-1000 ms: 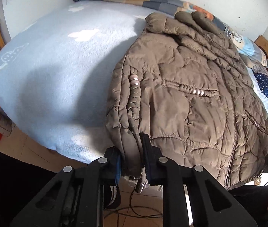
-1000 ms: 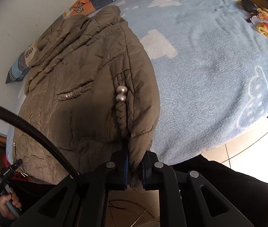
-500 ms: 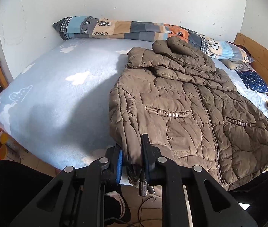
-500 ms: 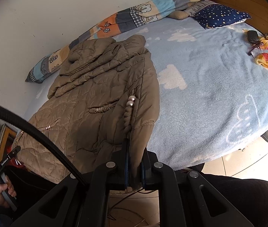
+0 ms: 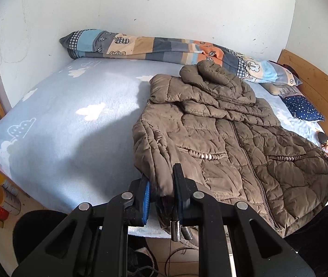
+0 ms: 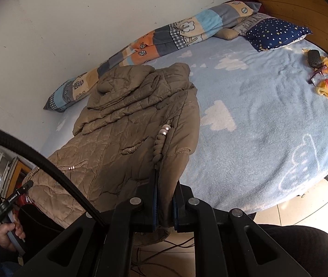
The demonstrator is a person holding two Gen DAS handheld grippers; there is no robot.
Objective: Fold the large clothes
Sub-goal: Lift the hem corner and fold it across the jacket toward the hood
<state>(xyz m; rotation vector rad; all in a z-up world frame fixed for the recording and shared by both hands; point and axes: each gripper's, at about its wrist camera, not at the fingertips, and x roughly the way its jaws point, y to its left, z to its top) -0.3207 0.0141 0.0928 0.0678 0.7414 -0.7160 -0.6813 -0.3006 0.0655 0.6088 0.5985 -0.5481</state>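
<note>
Brown puffer jacket (image 5: 221, 143) lies front-up on the blue bed (image 5: 71, 120), near hem over the edge. Left gripper (image 5: 161, 189) and right gripper (image 6: 164, 198) each clamp a near hem corner. Sleeves look tucked; bottom-to-collar fold not yet made.

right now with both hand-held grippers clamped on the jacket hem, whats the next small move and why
Probably carry the hem forward toward the collar. The left hand-held gripper and right hand-held gripper each pinch a bottom corner of the brown jacket, which lies front up and zipped on the blue blanket, hem at the near bed edge. Bringing the hem over the chest would fold it in half.
</note>
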